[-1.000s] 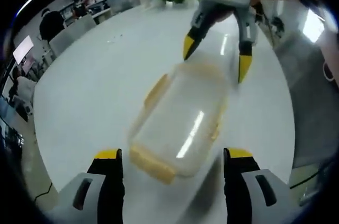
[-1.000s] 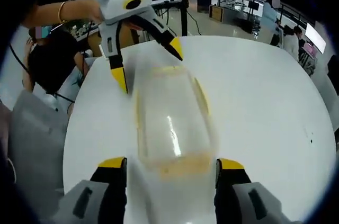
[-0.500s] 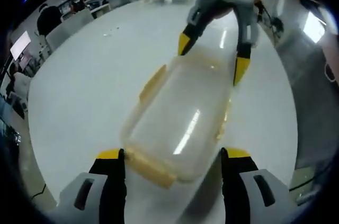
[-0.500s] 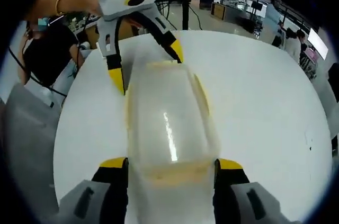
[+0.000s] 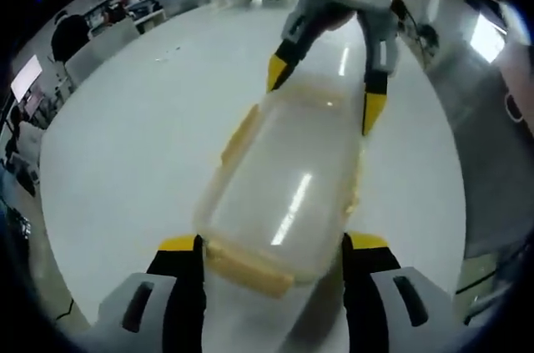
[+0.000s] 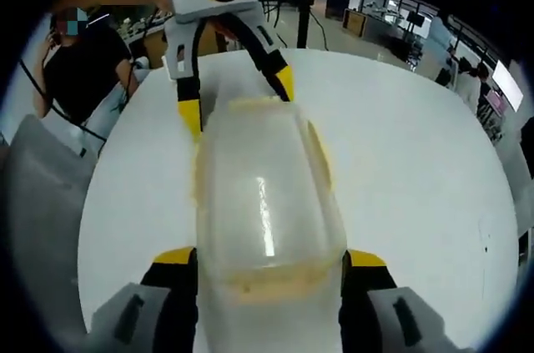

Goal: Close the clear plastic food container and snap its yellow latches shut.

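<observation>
The container [image 5: 288, 190] is sitting on the white round worktop [image 5: 142, 136], lid on, w/ a tool at each short end. In the left gripper view the left tool [image 5: 271, 246] is standing spread wide, jaws either side of the near end, where a yellow latch [image 5: 249, 265] is lying just betw. them. The right tool [image 5: 321, 90] is facing it from the far end, also spread, its tips straddling that end. In the right gripper view the same setup is showing mirrored: right tool [image 6: 269, 259] flanking the near end of the container [image 6: 263, 199], left tool [image 6: 238, 94] at the far end. Neither tool is gripping anything yet; can't tell if the tips are touching plastic.

Step in hand, I'd judge: lid is seated, both tools are lining up on the end latches. Next move prob. calls for pressing each end latch down/in till it snaps, w/ the opposite tool bracing so the box isn't sliding. Side latches [image 5: 240, 132] along the long edges are looking unfastened too, but blur makes that unsure.

Room: the worktop is offering plenty of bare surface around the box; its edge is well apart on all sides. A person [image 6: 79, 69] is sitting beyond the far rim.
</observation>
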